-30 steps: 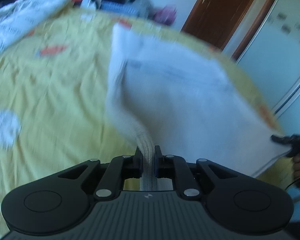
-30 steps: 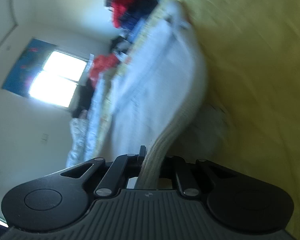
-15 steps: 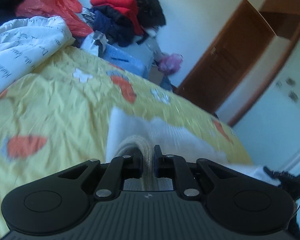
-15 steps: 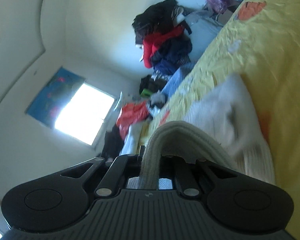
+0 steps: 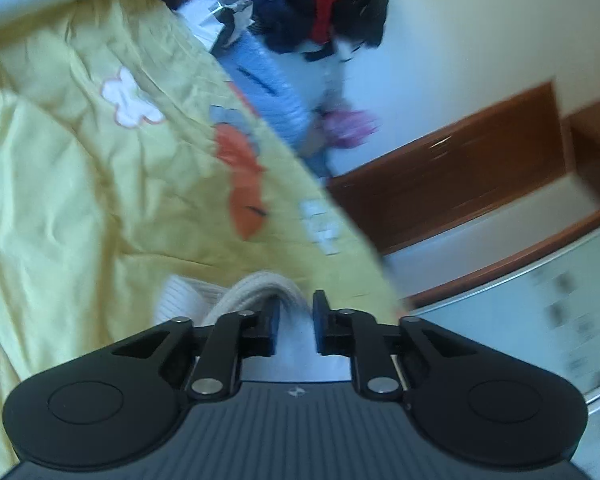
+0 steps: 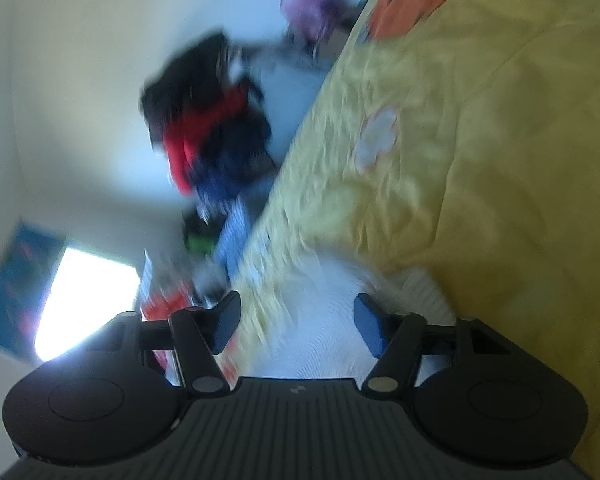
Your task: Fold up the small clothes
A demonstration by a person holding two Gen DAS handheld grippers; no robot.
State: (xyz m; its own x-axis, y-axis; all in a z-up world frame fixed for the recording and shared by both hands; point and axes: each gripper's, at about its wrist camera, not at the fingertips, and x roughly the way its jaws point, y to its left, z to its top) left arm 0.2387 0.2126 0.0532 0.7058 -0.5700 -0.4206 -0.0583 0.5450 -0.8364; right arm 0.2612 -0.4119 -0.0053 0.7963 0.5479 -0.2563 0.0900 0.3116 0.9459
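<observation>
One cream ribbed garment lies on the yellow bedsheet, at lower centre of both frames, bunched; its long axis cannot be read. Left gripper: jaws slightly parted, a fold of the knit draped between and over the left finger; grip not confirmed. Right gripper: jaws spread wide above the garment, tilted steeply. One clothes pile sits upper centre.
</observation>
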